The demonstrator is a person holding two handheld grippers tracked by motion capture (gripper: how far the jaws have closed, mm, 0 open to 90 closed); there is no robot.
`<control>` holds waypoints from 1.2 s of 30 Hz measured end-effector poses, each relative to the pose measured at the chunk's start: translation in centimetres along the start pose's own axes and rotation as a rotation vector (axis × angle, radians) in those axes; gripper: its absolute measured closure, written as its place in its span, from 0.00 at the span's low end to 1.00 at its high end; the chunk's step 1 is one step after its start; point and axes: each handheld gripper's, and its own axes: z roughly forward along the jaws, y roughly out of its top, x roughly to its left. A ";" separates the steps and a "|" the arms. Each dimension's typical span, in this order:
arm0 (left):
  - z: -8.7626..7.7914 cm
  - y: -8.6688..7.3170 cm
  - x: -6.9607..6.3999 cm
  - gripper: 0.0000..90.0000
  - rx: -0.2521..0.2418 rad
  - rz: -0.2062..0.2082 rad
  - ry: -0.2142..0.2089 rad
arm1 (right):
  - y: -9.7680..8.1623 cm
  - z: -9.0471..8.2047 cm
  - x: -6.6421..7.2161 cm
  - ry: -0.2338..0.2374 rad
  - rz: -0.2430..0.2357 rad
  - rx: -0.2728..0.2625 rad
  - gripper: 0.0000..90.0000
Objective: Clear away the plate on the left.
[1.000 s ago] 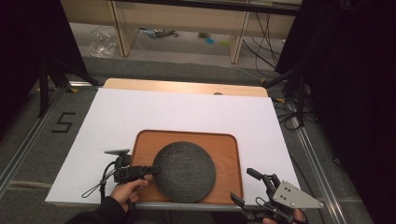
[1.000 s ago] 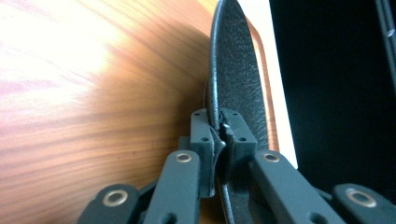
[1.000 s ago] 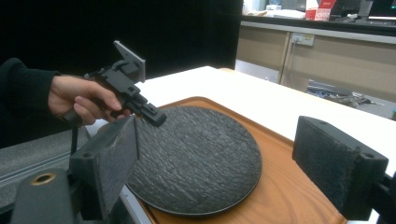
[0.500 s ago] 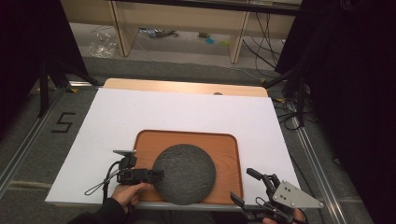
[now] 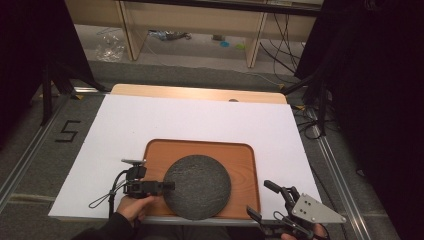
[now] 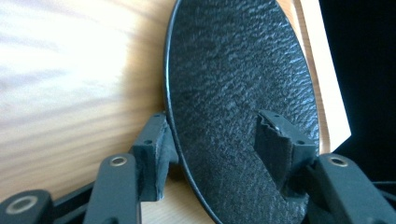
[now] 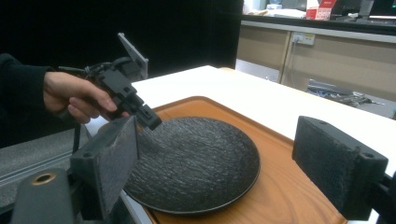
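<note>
Since earlier frames: left gripper (image 5: 167, 185) slid a bit nearer along plate (image 5: 197, 186) rim, jaws just been opening. Plate rim between the jaws now, pads standing off both faces in left gripper view, one pad (image 6: 156, 147) under the rim, other pad (image 6: 275, 140) above plate (image 6: 238, 93) surface. So no grip, released. Plate looks unmoved, lying flat on tray (image 5: 155, 150), near edge overhanging tray's near rim slightly. Tray on white desk (image 5: 125, 120), near person's side.

Right gripper (image 5: 270, 202) unchanged, hovering off tray's near right corner, jaws wide, nothing between. From right gripper view: left gripper (image 7: 152, 122) tip at plate (image 7: 196, 158) left rim, hand (image 7: 77, 95) behind it, tray (image 7: 289, 186) under plate.

Step, judged: letting go after setting plate down, or regripping; can't tell which.

Risks:
- Lower pad tucked under rim; pulling out upward or at an angle likely to hook rim, tip or drag plate off tray's near edge.
- Plate overhanging near rim, close to desk edge; small shove toward person could slide it off.
- Textured dark surface, thin rim: reclosing with shallow bite likely to slip.
- Right gripper close to tray corner; careless move could bump tray.

Safer: open wider, back out level along rim plane.
</note>
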 end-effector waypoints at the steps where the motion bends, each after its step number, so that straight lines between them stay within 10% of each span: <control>1: -0.1 0.0 -0.1 0.50 -0.004 -0.005 0.001 | 0.0 0.0 0.0 -0.006 -0.002 -0.002 0.18; 12: -1.8 0.5 -0.1 0.44 -0.061 0.031 0.029 | 0.0 -0.1 0.1 -0.001 0.011 0.006 0.18; 36: -5.3 1.4 -1.9 0.29 -0.287 0.323 -0.018 | 0.0 -0.1 0.0 -0.005 -0.004 -0.003 0.18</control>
